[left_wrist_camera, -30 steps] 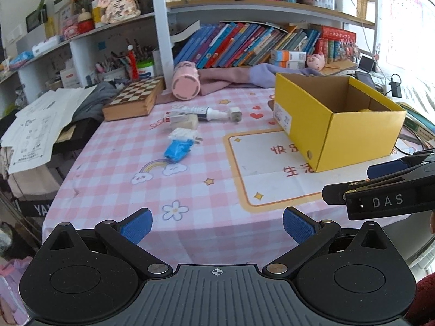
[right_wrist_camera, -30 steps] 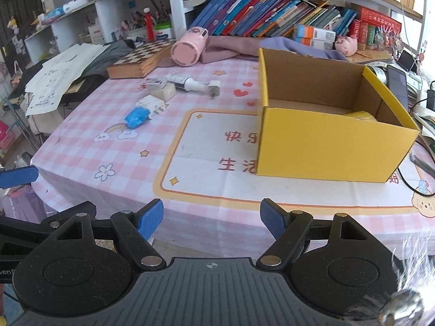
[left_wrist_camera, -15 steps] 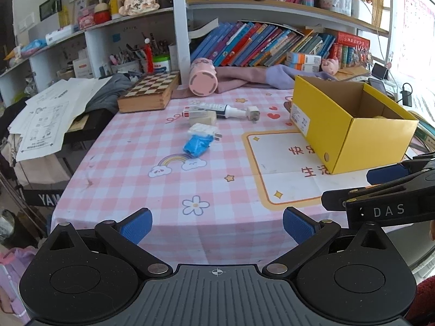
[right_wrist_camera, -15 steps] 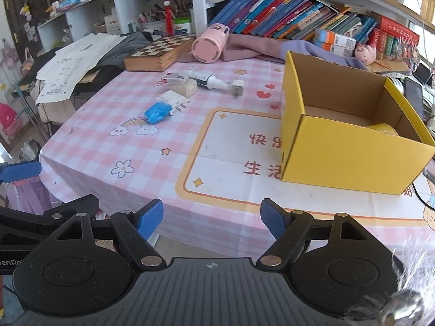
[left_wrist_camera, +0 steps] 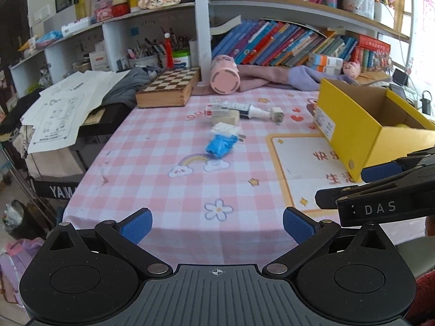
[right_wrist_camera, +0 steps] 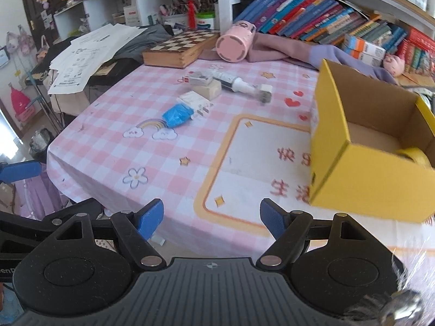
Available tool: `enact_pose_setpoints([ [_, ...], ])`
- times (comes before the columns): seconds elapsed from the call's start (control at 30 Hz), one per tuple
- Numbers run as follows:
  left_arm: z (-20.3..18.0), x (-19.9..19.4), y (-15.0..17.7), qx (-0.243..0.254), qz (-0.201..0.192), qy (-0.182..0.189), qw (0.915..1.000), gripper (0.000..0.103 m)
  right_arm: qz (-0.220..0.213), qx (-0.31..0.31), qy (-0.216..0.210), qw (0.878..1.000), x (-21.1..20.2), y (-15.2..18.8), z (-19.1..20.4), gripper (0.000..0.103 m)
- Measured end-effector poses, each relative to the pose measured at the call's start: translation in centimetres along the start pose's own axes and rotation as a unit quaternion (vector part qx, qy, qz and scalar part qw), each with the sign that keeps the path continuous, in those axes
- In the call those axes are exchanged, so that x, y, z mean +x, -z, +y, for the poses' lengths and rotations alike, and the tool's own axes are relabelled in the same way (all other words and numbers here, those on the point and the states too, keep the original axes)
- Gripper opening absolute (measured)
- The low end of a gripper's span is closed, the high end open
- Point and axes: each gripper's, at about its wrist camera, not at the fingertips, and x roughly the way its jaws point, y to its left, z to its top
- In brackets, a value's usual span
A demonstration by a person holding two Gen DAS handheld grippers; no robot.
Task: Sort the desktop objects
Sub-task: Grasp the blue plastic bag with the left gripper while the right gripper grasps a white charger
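Observation:
A cluster of small objects lies on the pink checked tablecloth: a blue packet, a white plug, a beige block, a small white box and a white tube with a cube adapter. An open yellow cardboard box stands at the right with a yellow roll inside. My left gripper hangs open over the table's near edge, empty. My right gripper is also open and empty, well short of the objects.
A wooden chessboard box, a toppled pink cup and purple cloth lie at the back of the table. Shelves of books rise behind. Paper sheets overhang a stand at the left. The right gripper's side shows in the left wrist view.
Both views have swung: the objects and yellow box have slid rightward in each picture as both hands moved sideways. Both grippers stayed open and empty.

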Motion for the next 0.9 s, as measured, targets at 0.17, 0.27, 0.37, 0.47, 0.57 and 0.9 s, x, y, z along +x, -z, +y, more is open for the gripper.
enact_pose_setpoints([
  [0.17, 0.6, 1.6, -1.2, -0.008, -0.002, 0.000, 1.0000, 0.103, -0.002, -0.013, -0.003, 1.000, 1.8, -2.1, -0.1, 0.076],
  [0.27, 0.7, 2.9, -1.9, -0.006, 0.002, 0.001, 1.0000, 0.103, -0.003, -0.013, -0.002, 1.000, 2.9, -3.5, -0.5, 0.075],
  [0.37, 0.8, 4.4, -2.7, -0.008, 0.004, 0.004, 1.0000, 0.103, 0.000, -0.015, 0.000, 1.000, 4.2, -4.7, -1.0, 0.075],
  [0.47, 0.8, 6.0, -3.5, -0.005, 0.011, 0.006, 0.9999, 0.102, 0.001, -0.017, -0.002, 1.000, 5.4, -5.9, -1.4, 0.075],
  [0.57, 0.6, 7.4, -4.1, 0.000, 0.017, 0.009, 0.9998, 0.102, 0.001, -0.017, -0.004, 1.000, 6.6, -7.1, -1.9, 0.075],
  [0.9, 0.6, 12.7, -6.3, 0.005, 0.021, 0.009, 0.9997, 0.091, 0.008, -0.025, -0.030, 0.999, 11.3, -11.2, -2.1, 0.071],
])
